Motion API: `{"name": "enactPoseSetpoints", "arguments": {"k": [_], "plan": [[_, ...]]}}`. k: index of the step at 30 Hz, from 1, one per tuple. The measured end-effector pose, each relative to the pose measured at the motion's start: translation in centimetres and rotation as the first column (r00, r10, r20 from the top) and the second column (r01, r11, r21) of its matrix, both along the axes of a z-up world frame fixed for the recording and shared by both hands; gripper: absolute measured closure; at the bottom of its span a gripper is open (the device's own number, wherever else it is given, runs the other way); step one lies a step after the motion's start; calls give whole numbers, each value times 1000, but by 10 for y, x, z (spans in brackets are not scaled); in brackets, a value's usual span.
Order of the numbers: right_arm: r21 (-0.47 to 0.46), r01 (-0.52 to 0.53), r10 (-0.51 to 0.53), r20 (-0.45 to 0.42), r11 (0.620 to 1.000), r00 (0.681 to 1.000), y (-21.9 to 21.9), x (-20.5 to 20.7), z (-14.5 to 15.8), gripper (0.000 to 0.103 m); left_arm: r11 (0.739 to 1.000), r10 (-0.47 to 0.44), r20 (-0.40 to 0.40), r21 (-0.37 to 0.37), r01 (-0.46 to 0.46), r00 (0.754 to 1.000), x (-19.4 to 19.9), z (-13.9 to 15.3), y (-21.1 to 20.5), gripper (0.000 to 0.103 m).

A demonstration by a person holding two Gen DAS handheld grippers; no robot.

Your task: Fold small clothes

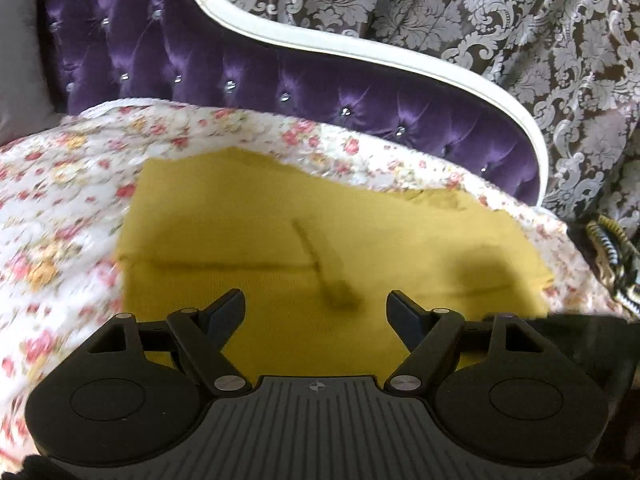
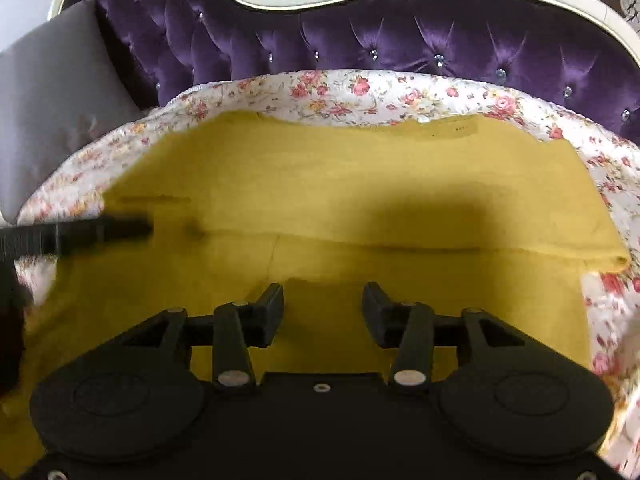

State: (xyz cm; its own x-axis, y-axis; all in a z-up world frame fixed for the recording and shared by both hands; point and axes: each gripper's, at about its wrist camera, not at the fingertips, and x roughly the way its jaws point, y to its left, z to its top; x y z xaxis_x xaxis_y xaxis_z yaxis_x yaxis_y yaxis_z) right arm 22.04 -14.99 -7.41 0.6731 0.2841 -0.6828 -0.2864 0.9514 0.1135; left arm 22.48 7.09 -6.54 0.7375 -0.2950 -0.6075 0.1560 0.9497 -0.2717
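A floral bedspread (image 2: 360, 92) covered the bed, and behind it rose a purple tufted headboard (image 2: 400, 40) with a cream frame; I place everything else from that headboard. On the bedspread, just in front of the headboard, lay the mustard-yellow garment (image 2: 340, 184), flat, with a fold line running across it, probably one fold already made. My left gripper (image 1: 316, 300) hung over the garment's near part, its jaws spread wide and empty. My right gripper (image 2: 322, 292) hovered over the near edge, jaws part-way apart, nothing between them; I judged both were free so I could choose the next edge to lift. Only the right view showed a grey pillow (image 2: 52, 112) beside the headboard's left end and a blurred black bar, probably my other gripper. Only the left view showed patterned curtains (image 1: 520, 40) beyond the headboard.
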Motion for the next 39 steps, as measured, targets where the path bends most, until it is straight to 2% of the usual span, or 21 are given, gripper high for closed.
{"name": "enactPoseSetpoints", "arguments": {"k": [7, 9, 10, 11, 13, 16, 23, 26, 29, 31, 34, 39], "plan": [[-29, -36, 38, 70, 999, 997, 7, -10, -5, 35, 999, -41, -93, -11, 40, 995, 39, -12, -24, 27], [-34, -51, 54, 84, 998, 995, 9, -14, -7, 32, 999, -35, -81, -8, 35, 996, 42, -13, -30, 28], [-34, -53, 56, 91, 998, 994, 9, -16, -7, 31, 999, -42, -80, -8, 41, 996, 44, -12, -32, 43], [-29, -54, 56, 96, 998, 994, 9, -17, -7, 31, 998, -56, -96, -11, 56, 994, 48, -12, -35, 68], [-10, -53, 54, 97, 999, 994, 7, -16, -8, 31, 998, -65, -120, -11, 64, 991, 53, -11, -38, 98], [7, -53, 52, 98, 999, 994, 5, -17, -9, 31, 996, -83, -71, -23, 81, 994, 55, -1, -40, 99], [12, -53, 52, 98, 998, 994, 4, -16, -10, 31, 996, -73, 91, 66, 67, 993, 63, 79, -34, 100], [16, -53, 51, 96, 998, 994, 4, -16, -10, 31, 993, -62, 135, 108, 47, 989, 61, 96, -20, 100], [22, -54, 52, 89, 998, 995, 2, -15, -10, 31, 990, -26, 121, 142, 8, 992, 62, 90, 2, 100], [27, -54, 52, 85, 998, 995, 0, -13, -10, 31, 986, 16, 84, 163, -30, 996, 66, 75, 18, 100], [27, -55, 53, 79, 998, 996, 0, -13, -9, 30, 989, 57, -6, 134, -56, 998, 74, 47, 39, 100], [35, -69, 67, 62, 997, 996, -3, -12, -1, 30, 989, 79, -79, 128, -68, 994, 76, 12, 55, 99]]}}
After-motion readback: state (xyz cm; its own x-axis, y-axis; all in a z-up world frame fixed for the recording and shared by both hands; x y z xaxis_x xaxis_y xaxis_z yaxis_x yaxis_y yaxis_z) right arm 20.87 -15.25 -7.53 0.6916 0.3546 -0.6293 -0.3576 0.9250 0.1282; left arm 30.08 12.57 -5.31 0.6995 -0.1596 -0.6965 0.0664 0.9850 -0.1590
